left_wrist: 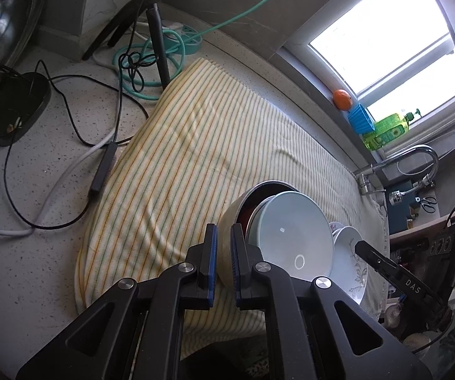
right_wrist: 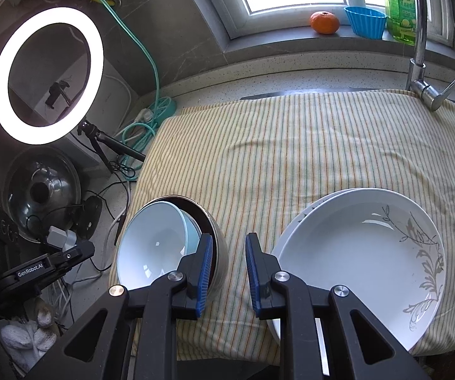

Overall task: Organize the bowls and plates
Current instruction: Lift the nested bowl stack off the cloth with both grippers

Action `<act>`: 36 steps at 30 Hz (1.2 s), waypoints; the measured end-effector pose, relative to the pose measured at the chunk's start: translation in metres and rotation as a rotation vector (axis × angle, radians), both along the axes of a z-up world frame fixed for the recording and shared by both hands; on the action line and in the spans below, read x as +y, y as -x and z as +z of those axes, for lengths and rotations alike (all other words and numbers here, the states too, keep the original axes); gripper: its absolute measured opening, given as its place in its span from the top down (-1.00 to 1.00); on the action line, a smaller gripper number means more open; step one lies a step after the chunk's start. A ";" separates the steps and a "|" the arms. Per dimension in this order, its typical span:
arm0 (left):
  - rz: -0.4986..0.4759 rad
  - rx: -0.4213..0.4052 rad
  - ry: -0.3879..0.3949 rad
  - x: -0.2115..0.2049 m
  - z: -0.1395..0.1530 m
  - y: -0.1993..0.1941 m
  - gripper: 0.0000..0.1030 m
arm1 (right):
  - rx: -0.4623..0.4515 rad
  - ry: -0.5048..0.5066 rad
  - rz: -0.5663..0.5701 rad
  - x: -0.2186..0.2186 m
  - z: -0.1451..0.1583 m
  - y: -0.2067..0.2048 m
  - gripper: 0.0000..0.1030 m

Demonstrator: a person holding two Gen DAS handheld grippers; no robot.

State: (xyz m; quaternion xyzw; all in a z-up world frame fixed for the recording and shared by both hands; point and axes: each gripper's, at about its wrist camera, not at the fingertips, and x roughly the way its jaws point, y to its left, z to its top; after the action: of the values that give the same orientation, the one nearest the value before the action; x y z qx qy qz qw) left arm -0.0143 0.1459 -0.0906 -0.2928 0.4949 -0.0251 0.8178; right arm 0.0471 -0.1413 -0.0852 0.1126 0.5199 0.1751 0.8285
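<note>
Fingers of the left gripper (left_wrist: pixel 223 262) are angling steeply down over the striped towel (left_wrist: pixel 195 158), jaws drawn nearly together and gripping nothing, only a narrow slit showing between the blue pads. Just off its right pad the metal bowl (left_wrist: pixel 232 218) is lying tipped on its side, with the pale blue bowl (left_wrist: pixel 290 237) nested in its mouth. The right gripper (right_wrist: pixel 225 272) is pointing down at a similar slant, jaws standing a little apart with bare towel showing between them and nothing held. Its left pad is sitting just beside the metal bowl's outer wall; whether it is touching is unclear. Off its right pad, close by, the stacked white plates (right_wrist: pixel 354 253) with a grey leaf pattern are resting flat on the towel. Farther beyond the jaws, a speckled counter (right_wrist: pixel 290 72) is running to a window sill carrying an orange (right_wrist: pixel 324 22), a blue cup (right_wrist: pixel 365 21) and a green bottle (right_wrist: pixel 400 9). A lit ring light (right_wrist: pixel 47 76) is glowing off to the left.
</note>
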 end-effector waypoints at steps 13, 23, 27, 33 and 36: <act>-0.057 0.037 0.020 -0.007 -0.020 -0.013 0.87 | 0.049 0.006 0.030 0.013 -0.021 -0.006 0.62; -0.068 0.028 0.033 -0.007 -0.018 -0.014 0.87 | 0.078 -0.019 0.050 0.020 -0.028 -0.008 0.63; -0.072 0.041 0.027 -0.009 -0.022 -0.017 0.87 | 0.082 -0.016 0.055 0.023 -0.030 -0.010 0.64; -0.080 0.049 0.026 -0.012 -0.024 -0.020 0.87 | 0.094 -0.009 0.059 0.025 -0.035 -0.011 0.72; -0.083 0.053 0.021 -0.013 -0.026 -0.021 0.87 | 0.110 -0.013 0.054 0.024 -0.039 -0.012 0.73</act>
State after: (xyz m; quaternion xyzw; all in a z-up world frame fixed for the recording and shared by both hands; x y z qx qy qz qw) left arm 0.0065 0.1330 -0.1165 -0.2812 0.5277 -0.0563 0.7995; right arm 0.0593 -0.1172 -0.1244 0.1135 0.5665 0.1942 0.7928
